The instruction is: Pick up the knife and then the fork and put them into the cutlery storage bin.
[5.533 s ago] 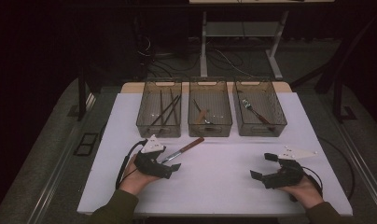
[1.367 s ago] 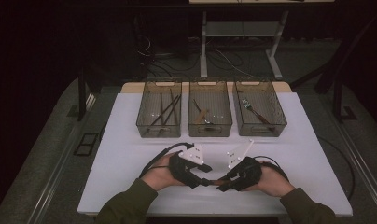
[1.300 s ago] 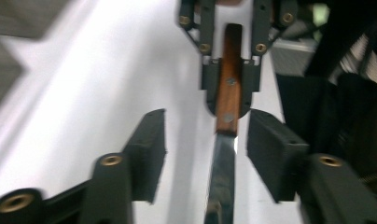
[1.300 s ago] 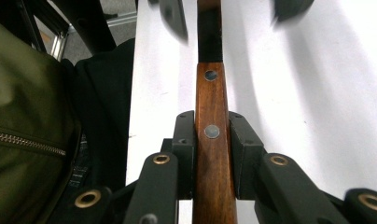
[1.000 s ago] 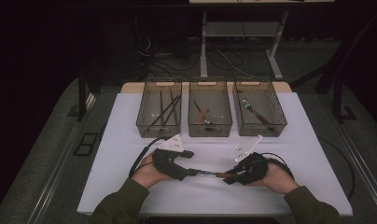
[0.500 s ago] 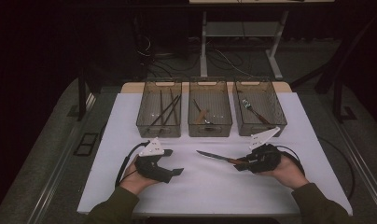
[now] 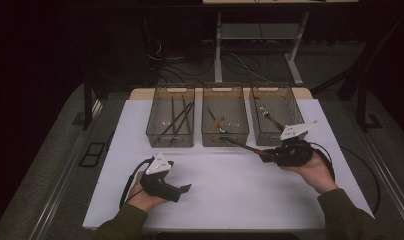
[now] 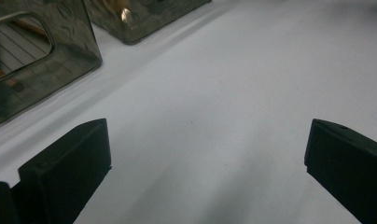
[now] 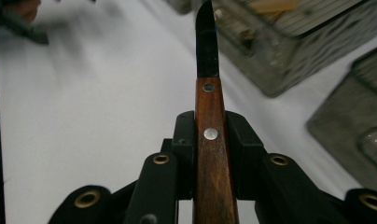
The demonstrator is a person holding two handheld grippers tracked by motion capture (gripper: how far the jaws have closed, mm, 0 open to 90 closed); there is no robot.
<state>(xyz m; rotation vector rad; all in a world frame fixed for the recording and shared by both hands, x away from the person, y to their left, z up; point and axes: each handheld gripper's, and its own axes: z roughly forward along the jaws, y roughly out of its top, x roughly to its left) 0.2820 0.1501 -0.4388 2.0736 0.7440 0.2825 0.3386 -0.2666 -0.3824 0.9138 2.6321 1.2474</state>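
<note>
A: High view first. What's changed vs a sec ago?

B: The knife has gone over to one side. Both grippers were on it mid-table; now the left gripper is off it, back near the front edge of the white table, jaws just been opening, nothing between them. The right gripper has the handle end, w/ the blade sticking out ahead of its fingertips toward the middle bin.

A: So the handover's done?

B: I'd judge so. Right hand alone carries it, and it's drifted up toward the bins. Prob. a sort job: chopsticks-looking stuff in the left bin, utensils in the middle and right bin. Which bin the knife's meant for, can't tell.

A: Left gripper view?

B: Jaws spread as wide as they go, one fingertip far left, the other far right, bare table between. Ahead of the fingertips and off to the left, a bin wall. You don't get that empty gap so clearly from above.

A: Right gripper view?

B: Here's the detail the high view can't give: wooden handle w/ rivets, pinched squarely between the pads, jaws nearly closed on it. Dark blade runs straight out past the fingertips, in line w/ them. Bins blurred beyond, right of the tip. The other hand is a blur at top left.

A: Grip ok?

B: Looks centred and tight, no tilt visible.
</note>
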